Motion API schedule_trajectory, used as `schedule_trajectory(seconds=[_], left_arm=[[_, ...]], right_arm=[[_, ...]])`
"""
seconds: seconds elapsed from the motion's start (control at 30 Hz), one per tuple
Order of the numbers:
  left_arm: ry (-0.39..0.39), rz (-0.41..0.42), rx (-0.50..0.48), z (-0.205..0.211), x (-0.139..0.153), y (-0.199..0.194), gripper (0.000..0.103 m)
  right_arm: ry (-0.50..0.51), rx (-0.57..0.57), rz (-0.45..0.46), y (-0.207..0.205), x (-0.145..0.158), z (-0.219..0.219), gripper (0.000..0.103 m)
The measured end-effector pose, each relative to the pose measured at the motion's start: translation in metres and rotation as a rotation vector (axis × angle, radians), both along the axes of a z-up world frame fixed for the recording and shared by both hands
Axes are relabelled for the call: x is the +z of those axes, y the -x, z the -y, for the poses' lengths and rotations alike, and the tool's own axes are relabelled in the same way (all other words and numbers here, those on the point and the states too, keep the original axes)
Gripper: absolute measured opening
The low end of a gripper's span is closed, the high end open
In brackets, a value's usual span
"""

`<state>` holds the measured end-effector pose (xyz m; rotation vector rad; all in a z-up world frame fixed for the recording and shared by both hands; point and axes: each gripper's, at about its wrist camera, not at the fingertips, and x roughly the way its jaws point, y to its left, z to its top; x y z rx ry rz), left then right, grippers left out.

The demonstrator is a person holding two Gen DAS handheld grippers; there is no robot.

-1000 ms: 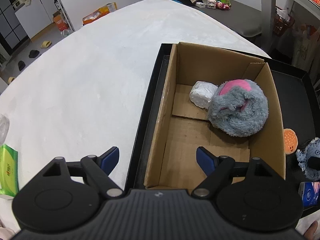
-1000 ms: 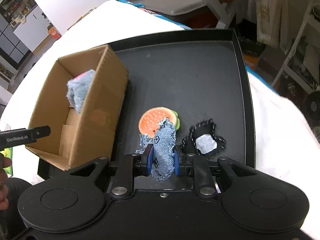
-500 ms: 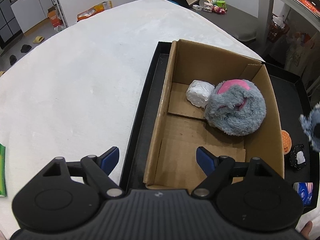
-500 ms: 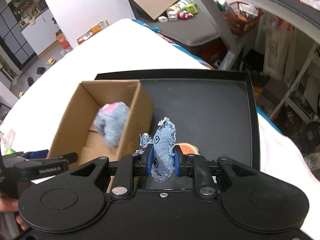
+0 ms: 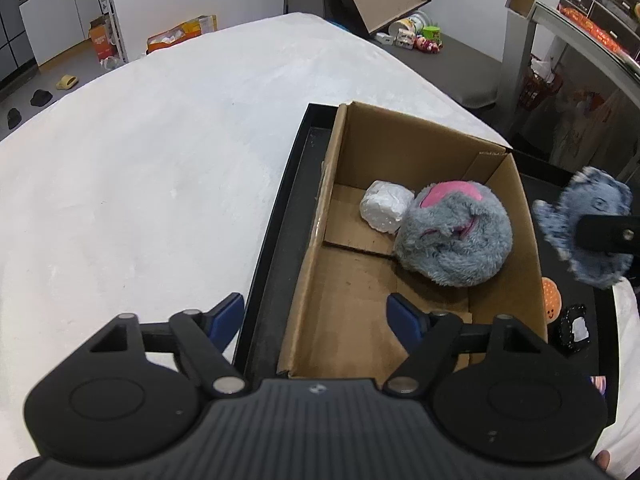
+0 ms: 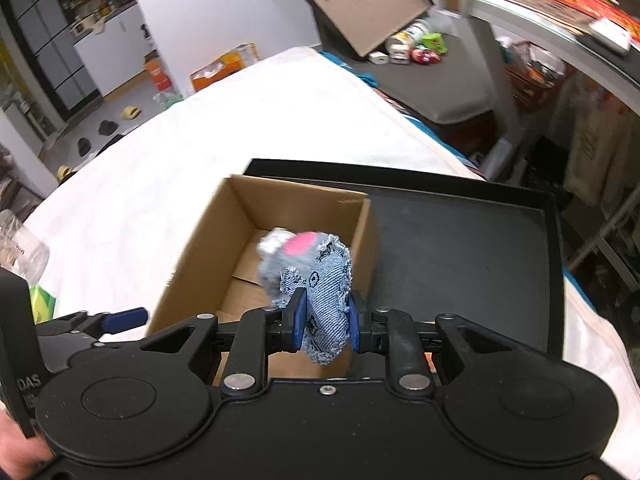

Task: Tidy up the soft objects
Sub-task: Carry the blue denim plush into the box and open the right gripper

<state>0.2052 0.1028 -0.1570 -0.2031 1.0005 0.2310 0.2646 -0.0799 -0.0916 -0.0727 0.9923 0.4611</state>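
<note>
Lifted off the black tray (image 6: 460, 232) since a second ago: denim pouch (image 6: 326, 304), now carried above the right wall of the cardboard box (image 6: 208, 248), clamped upright between the blue pads of the right tool (image 6: 325, 322), frayed edge up. Seen from the left wrist as a blurred blue shape at the right edge of the view, out beyond the box's right wall. Left tool (image 5: 316, 316) hanging over the near end of the box, jaws apart and just narrowed a little, nothing between them; left finger (image 5: 226, 314) over the white desk (image 5: 160, 160) outside the tray's left rim, right finger inside the box over bare cardboard floor. Box standing along the tray's left edge, open at the top. Inside, toward the far right corner: grey plush toy (image 5: 454, 236) with pink patches, curled against the right wall, and a white crumpled bundle (image 5: 386, 206) touching its far left side. Near half of the box floor bare. On the tray to the right of the box, near its near corner: an orange round toy (image 5: 551, 306), partly hidden by the box wall, and just beside it a small black-edged piece with a pale centre (image 5: 574, 326). Green packet (image 6: 42, 302) at the desk's left edge in the right wrist view.
</note>
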Motion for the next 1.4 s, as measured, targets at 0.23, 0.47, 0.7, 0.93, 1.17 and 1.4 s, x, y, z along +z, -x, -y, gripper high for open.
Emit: schedule_trajectory(seconds=[0.23,0.47,0.7,0.93,1.17,1.4], left_arm=[[0.051,-0.007,0.018,-0.008,-0.003,0.0,0.033],[0.071,-0.007,0.029,-0.013,-0.01,0.003,0.017],[0.076,-0.004,0.015,-0.017,-0.009,0.008,0.012],[0.066,-0.003,0.012,-0.018,-0.008,0.015,0.012],[0.077,-0.009,0.015,-0.022,-0.008,0.014,0.012],[0.088,-0.036,0.017,-0.022,-0.007,0.008,0.013]], right_arm=[[0.004,0.061,0.015,0.0,0.002,-0.03,0.021],[0.022,0.104,0.027,-0.003,-0.001,-0.052,0.022],[0.021,0.124,0.035,-0.007,-0.006,-0.068,0.022],[0.009,0.139,0.015,-0.009,-0.016,-0.081,0.022],[-0.018,0.145,-0.003,-0.01,-0.023,-0.089,0.026],[-0.012,0.139,0.015,-0.011,-0.017,-0.086,0.047]])
